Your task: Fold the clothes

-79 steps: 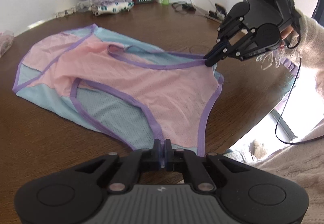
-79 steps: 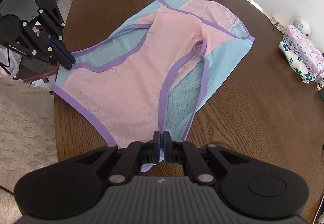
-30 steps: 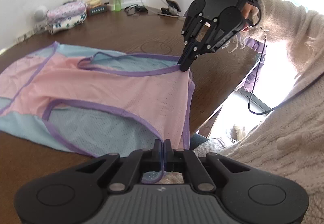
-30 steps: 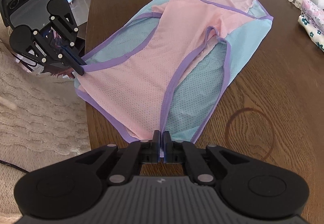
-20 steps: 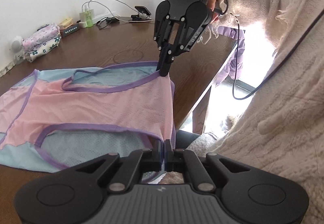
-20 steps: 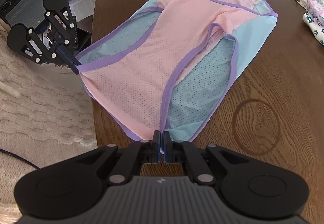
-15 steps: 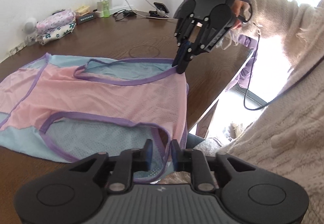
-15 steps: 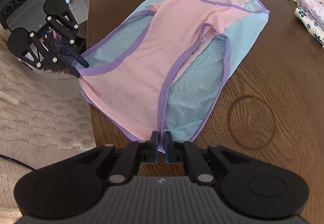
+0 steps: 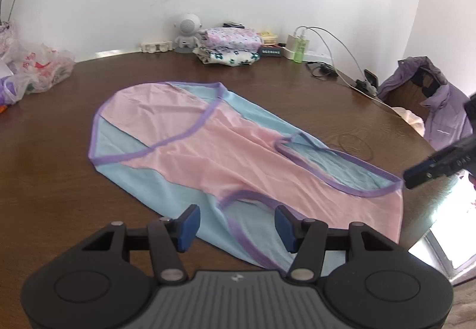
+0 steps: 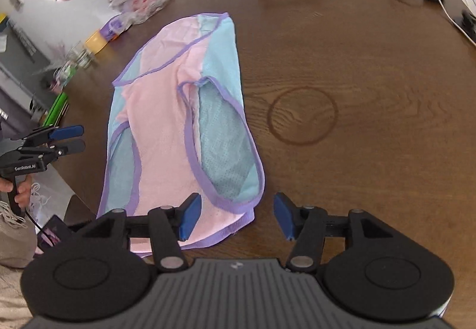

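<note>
Both of my grippers stand with nothing in them: the left gripper [image 9: 236,223] has just been spreading its jaws, and its blue pads [image 9: 189,223] now sit apart above the near edge of the garment [image 9: 226,156] with no cloth pinched between them; the right gripper [image 10: 235,216] has just been spreading too, and although a purple-trimmed corner of the cloth lies under the gap, the pads do not press on it. I read this as the release after laying the piece out, since the pink and blue top lies spread lengthwise on the brown table [image 9: 53,168], with its near end close to the table's edge. That flat lie is what I want before any fold, because loose mesh like this would bunch if I creased it while rumpled. From the right wrist view I see my left gripper [image 10: 70,138] off to the side, clear of the cloth. A folded stack [image 9: 229,45] by the wall suggests where finished pieces go.
</note>
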Demonstrator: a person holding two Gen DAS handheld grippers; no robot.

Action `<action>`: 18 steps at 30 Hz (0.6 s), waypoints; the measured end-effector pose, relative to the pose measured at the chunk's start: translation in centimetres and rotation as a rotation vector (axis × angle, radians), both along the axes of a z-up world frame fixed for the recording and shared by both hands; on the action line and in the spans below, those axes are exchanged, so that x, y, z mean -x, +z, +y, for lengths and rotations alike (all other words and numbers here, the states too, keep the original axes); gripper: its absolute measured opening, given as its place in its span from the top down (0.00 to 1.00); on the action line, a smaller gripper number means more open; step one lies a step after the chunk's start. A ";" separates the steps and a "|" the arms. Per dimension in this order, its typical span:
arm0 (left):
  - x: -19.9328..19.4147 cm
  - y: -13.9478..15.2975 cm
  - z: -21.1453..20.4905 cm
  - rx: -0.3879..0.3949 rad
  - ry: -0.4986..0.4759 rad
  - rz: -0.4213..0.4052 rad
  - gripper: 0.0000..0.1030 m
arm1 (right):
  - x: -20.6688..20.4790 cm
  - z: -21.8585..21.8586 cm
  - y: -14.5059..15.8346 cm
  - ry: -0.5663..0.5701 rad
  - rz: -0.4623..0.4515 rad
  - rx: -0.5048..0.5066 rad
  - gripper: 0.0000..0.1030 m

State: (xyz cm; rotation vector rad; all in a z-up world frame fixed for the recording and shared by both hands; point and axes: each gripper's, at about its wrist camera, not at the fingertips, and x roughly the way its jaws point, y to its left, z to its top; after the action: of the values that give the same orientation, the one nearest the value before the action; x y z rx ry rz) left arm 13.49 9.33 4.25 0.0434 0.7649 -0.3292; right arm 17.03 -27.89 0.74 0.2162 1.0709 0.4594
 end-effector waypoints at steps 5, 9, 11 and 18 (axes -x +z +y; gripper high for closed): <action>-4.8 0.0 2.9 -0.080 0.055 -0.046 0.50 | 2.4 2.3 -1.2 -0.138 -0.023 0.032 0.47; -9.5 -0.3 5.0 -0.125 0.071 -0.054 0.55 | 2.9 3.9 -1.8 -0.237 -0.028 0.059 0.47; -11.8 -0.5 5.7 -0.149 0.079 -0.048 0.56 | 2.9 4.4 -1.8 -0.277 -0.042 0.080 0.47; -18.5 -2.4 7.2 -0.222 0.088 0.050 0.65 | 2.3 5.7 -2.3 -0.354 -0.016 0.128 0.47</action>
State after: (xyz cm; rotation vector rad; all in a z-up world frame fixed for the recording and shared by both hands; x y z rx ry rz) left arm 32.04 16.49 1.82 0.2106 0.8476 -0.1611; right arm 14.71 -22.18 -1.60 0.2814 1.0172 0.0741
